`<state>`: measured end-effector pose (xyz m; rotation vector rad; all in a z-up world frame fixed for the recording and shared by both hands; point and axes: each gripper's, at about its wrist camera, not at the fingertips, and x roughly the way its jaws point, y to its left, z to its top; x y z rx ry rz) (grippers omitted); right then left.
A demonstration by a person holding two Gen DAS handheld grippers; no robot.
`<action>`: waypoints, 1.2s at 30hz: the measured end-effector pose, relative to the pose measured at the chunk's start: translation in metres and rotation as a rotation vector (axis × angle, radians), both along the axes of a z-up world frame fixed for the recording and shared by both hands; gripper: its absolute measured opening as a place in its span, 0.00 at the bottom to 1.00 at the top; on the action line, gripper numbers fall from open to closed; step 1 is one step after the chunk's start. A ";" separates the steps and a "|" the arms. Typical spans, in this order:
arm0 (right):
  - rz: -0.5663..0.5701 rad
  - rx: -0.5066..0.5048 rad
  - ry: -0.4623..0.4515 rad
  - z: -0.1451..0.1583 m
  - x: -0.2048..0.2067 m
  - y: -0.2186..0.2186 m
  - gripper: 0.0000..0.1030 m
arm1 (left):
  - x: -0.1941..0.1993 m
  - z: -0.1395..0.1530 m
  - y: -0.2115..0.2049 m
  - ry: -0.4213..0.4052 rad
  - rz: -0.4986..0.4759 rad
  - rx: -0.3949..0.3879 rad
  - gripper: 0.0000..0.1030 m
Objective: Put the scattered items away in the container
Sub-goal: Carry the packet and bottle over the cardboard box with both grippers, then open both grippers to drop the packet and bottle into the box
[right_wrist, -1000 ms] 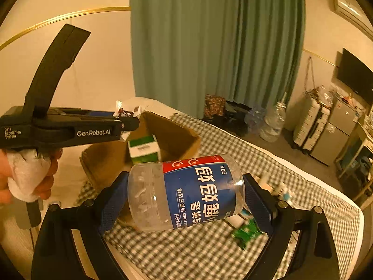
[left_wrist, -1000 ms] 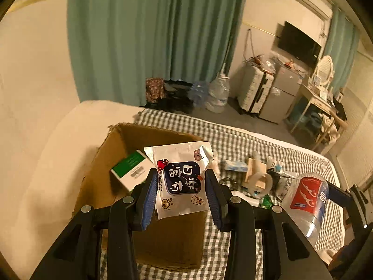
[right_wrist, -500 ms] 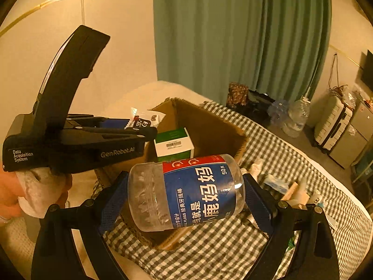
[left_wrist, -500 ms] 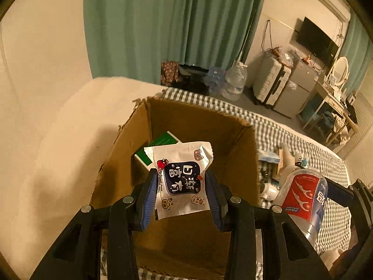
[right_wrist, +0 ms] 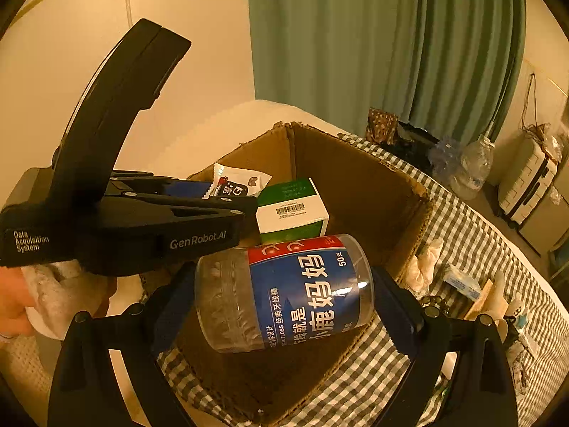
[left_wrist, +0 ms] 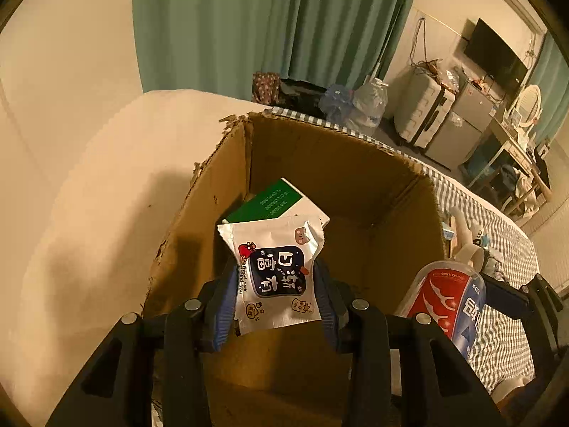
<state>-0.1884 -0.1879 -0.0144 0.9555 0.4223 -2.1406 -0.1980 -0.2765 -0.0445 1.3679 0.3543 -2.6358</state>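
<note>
An open cardboard box (left_wrist: 330, 149) stands on the bed; it also shows in the right wrist view (right_wrist: 359, 174). A green and white carton (left_wrist: 274, 201) lies inside it, seen too in the right wrist view (right_wrist: 291, 210). My left gripper (left_wrist: 275, 284) is shut on a white snack packet (left_wrist: 274, 274) and holds it over the box; the gripper (right_wrist: 227, 195) and packet (right_wrist: 236, 181) also show in the right wrist view. My right gripper (right_wrist: 284, 291) is shut on a clear floss-pick jar (right_wrist: 284, 288) with a blue label, at the box's near right edge. The jar shows in the left wrist view (left_wrist: 448, 302).
Several small items lie scattered on the checked bedcover (right_wrist: 473, 245) right of the box, among them a glove (right_wrist: 425, 261) and a small blue packet (right_wrist: 460, 283). A cream pillow (left_wrist: 106, 185) lies left of the box. Curtains, suitcases and bottles stand beyond the bed.
Both grippers have moved closer to the box with their loads. The snack packet now hangs over the box's inside and the jar is at its near right edge.
</note>
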 end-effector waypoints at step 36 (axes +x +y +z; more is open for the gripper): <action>-0.244 -0.045 0.168 0.063 0.029 0.152 0.98 | 0.043 0.067 0.110 0.084 -0.046 -0.156 0.92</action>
